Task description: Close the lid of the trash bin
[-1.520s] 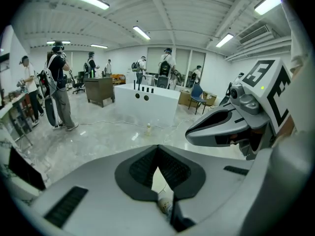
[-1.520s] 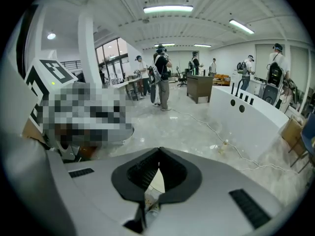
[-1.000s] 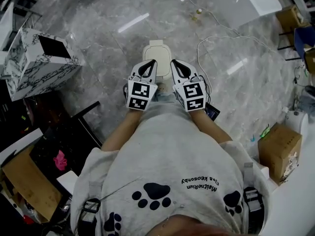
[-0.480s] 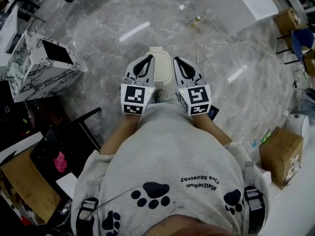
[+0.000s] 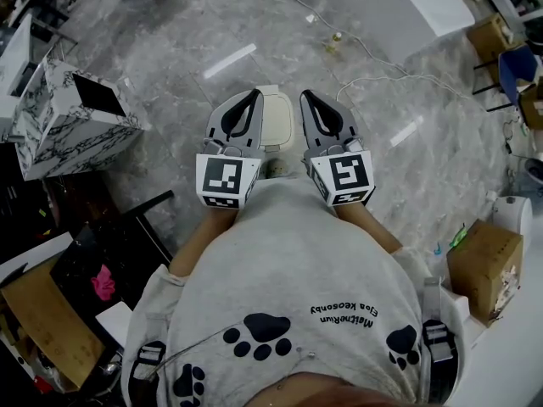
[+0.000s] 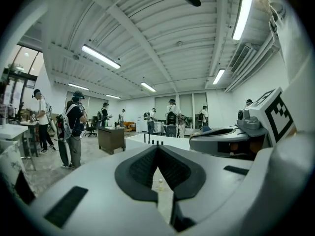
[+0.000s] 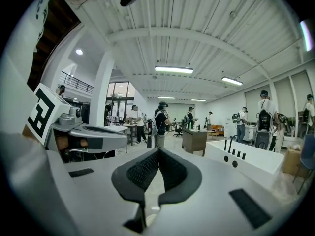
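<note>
The left gripper (image 6: 157,147) has its 2 ribbed black pads (image 6: 141,167) pressed together at the tips, with nothing between them. The right gripper (image 7: 158,150) is the same: tips meeting, nothing pinched. Both point roughly level across a large room where several people stand in the distance. In the head view the 2 grippers are side by side in front of the person's chest, each with its marker cube nearest the body.

The trash bin (image 5: 276,119) stands on the floor below, showing in the gap between the 2 grippers and touching neither. Only its top is in sight. The top is a cream rounded rectangle with a shallow inset panel, and its lid lies flat over the body. Its long axis runs straight away from the person, up and down in the head view, with the far short edge rounded. The near end is hidden behind the grippers and the grey shirt (image 5: 297,261).

The grey marble floor (image 5: 170,49) lies open ahead of the bin and to both sides. A white cable (image 5: 373,79) loops just right of the bin. A marble-patterned box with a black square opening (image 5: 72,121) stands well apart to the left. A cardboard box (image 5: 482,257) sits well apart to the right.
</note>
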`<state>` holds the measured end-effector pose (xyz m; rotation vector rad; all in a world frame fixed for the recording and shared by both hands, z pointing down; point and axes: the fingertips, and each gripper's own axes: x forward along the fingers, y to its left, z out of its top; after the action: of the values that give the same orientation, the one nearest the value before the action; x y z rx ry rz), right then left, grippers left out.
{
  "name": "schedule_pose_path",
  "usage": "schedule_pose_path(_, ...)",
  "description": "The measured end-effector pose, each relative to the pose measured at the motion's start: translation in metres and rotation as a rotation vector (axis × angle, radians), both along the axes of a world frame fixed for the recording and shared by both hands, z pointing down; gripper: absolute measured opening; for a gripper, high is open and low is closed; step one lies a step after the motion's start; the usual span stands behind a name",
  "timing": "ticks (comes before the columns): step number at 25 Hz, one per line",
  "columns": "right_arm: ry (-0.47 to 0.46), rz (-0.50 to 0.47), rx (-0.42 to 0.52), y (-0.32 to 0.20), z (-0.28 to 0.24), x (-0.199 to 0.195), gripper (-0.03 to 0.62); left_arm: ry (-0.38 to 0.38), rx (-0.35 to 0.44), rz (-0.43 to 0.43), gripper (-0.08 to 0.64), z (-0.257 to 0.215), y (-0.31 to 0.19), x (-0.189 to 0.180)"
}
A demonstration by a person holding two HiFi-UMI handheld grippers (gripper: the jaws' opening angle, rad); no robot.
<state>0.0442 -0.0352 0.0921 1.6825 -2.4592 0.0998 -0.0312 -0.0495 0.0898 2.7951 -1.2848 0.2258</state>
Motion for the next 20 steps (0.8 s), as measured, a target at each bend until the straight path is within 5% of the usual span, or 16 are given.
schedule_pose_path(10,0.074,0.002,0.094,0.007,-0.029,0.003,0.032,-0.022,0.111,-0.027,0.018,-0.028,0.005,-0.002)
schedule_pose_path(20,0.08,0.002,0.057,0.003,-0.016,0.011,0.032,-0.05,0.049,-0.058,0.018,-0.009,0.003,-0.007)
